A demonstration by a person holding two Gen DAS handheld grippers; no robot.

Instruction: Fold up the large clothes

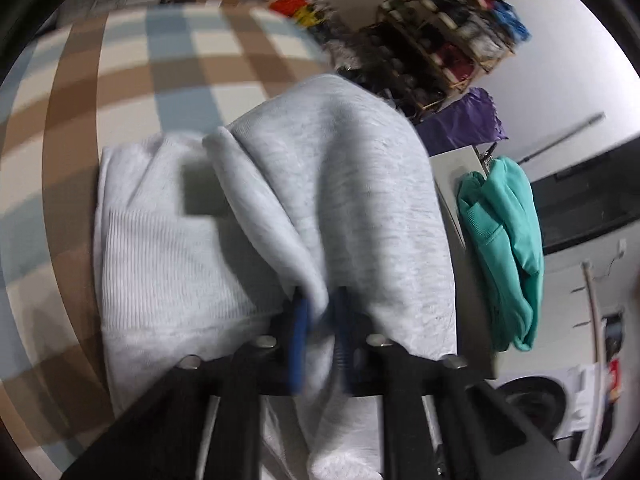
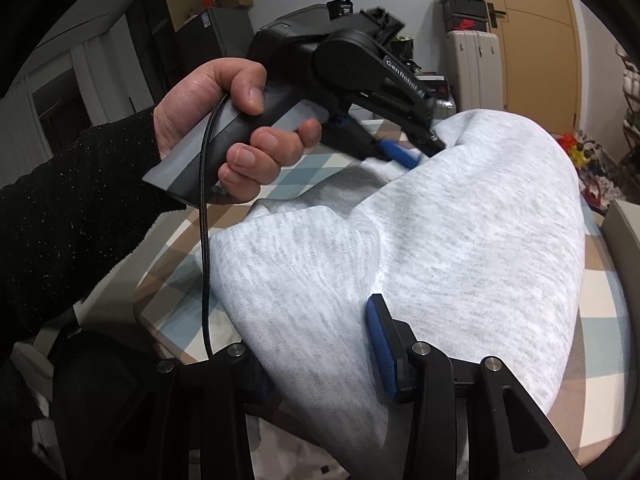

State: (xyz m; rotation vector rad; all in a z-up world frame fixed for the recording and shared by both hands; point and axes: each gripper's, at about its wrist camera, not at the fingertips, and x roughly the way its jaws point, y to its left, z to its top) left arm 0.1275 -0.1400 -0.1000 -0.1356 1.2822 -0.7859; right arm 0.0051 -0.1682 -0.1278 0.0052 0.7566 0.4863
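A light grey sweatshirt (image 1: 360,180) lies bunched on a bed with a checked sheet (image 1: 120,60); its ribbed hem (image 1: 160,260) faces left. My left gripper (image 1: 320,320) is shut on a fold of it, with cloth pinched between the blue pads. From the right wrist view, the sweatshirt (image 2: 460,240) rises in a hump. At its far edge, a person's hand (image 2: 240,128) holds the left gripper (image 2: 420,150). My right gripper (image 2: 312,332) holds a thick fold at the near edge. Its right blue pad (image 2: 380,340) presses the cloth, and the left finger is hidden under it.
A teal garment (image 1: 504,240) hangs over a grey board beside the bed. Behind it are a purple bag (image 1: 464,120), a full shoe rack (image 1: 440,40) and a washing machine (image 1: 536,400). A white suitcase (image 2: 472,68) stands by a wooden door (image 2: 532,40).
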